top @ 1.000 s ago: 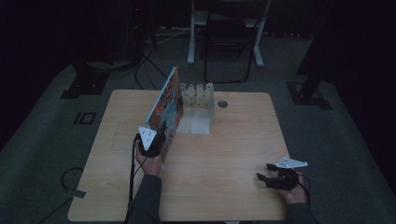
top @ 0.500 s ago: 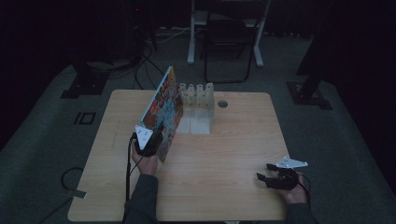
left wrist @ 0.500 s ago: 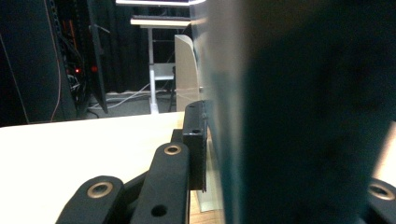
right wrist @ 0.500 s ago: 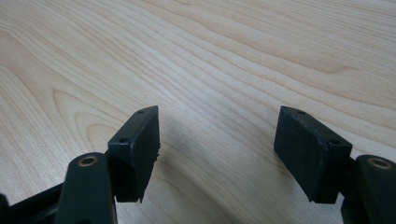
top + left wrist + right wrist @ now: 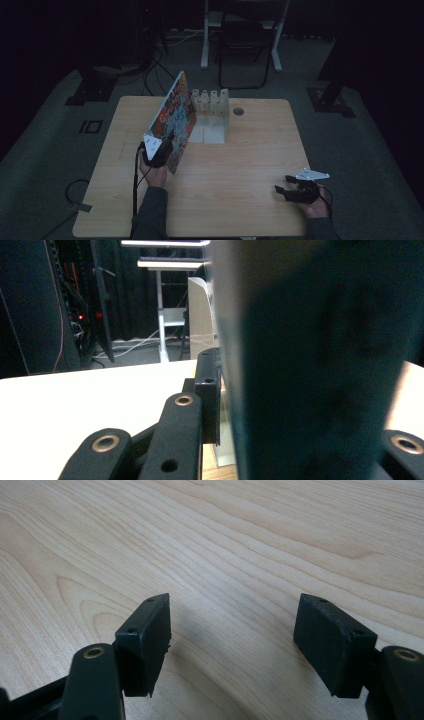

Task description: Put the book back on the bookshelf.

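A large flat book with a colourful cover stands on edge, tilted, over the left half of the table. My left gripper is shut on its near lower edge. In the left gripper view the dark blurred book sits against the left finger, and the other jaw is hidden behind it. My right gripper rests on the table at the front right, pointing left. It is open, with bare wood between its pads.
A white slotted rack on a white base stands at the table's far middle, just right of the book. A round cable hole lies beside it. Chair and desk legs stand beyond the table's far edge.
The book has swung a little in my left gripper, and its near lower corner now reaches closer to me. The right gripper has stayed still.
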Available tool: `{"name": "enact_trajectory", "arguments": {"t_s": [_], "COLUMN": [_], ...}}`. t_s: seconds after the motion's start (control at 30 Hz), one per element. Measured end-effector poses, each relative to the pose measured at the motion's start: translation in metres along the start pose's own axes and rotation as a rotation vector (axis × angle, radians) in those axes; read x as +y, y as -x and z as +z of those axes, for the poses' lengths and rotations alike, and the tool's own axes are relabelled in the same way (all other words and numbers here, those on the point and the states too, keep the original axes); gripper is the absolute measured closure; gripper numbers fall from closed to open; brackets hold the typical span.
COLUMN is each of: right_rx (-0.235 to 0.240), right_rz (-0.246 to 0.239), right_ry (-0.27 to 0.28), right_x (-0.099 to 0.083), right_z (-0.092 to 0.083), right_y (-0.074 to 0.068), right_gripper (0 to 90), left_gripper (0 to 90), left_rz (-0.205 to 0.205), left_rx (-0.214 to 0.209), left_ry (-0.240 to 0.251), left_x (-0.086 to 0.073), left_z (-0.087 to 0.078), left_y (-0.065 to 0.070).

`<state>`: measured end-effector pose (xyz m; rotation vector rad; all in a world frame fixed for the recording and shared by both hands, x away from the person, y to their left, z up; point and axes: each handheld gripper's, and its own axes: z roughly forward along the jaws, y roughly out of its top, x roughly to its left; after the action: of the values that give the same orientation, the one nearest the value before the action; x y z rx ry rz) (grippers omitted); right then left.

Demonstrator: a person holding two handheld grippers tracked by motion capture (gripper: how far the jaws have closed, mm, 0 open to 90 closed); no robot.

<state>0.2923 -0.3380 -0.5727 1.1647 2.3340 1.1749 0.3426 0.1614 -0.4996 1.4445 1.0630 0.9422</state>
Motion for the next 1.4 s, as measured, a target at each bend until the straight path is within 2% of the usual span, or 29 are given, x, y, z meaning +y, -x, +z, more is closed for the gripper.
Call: {"name": "enact_trajectory", "arguments": {"t_s": [0.2, 0.47, 1.1, 1.4], "right_rx": [0.0, 0.0, 0.002, 0.002], "right_rz": [-0.001, -0.003, -0.005, -0.005], "right_ry": [0.0, 0.001, 0.0, 0.0], "right_x": [0.0, 0.0, 0.0, 0.0], "right_z": [0.0, 0.0, 0.0, 0.0], "right_y": [0.0, 0.0, 0.0, 0.0], "right_gripper": [30.5, 30.5, 30.5, 30.5], "left_gripper": [75.2, 67.6, 59.4, 57.4], "left_rz": [0.005, -0.026, -0.005, -0.012], "left_rx": [0.006, 0.007, -0.011, -0.013], "left_ry": [-0.009, -0.012, -0.006, -0.007], "left_x": [-0.002, -0.007, -0.006, -0.006], "left_z": [-0.001, -0.002, -0.003, -0.003], "left_y": [-0.002, -0.008, -0.011, -0.013]}}
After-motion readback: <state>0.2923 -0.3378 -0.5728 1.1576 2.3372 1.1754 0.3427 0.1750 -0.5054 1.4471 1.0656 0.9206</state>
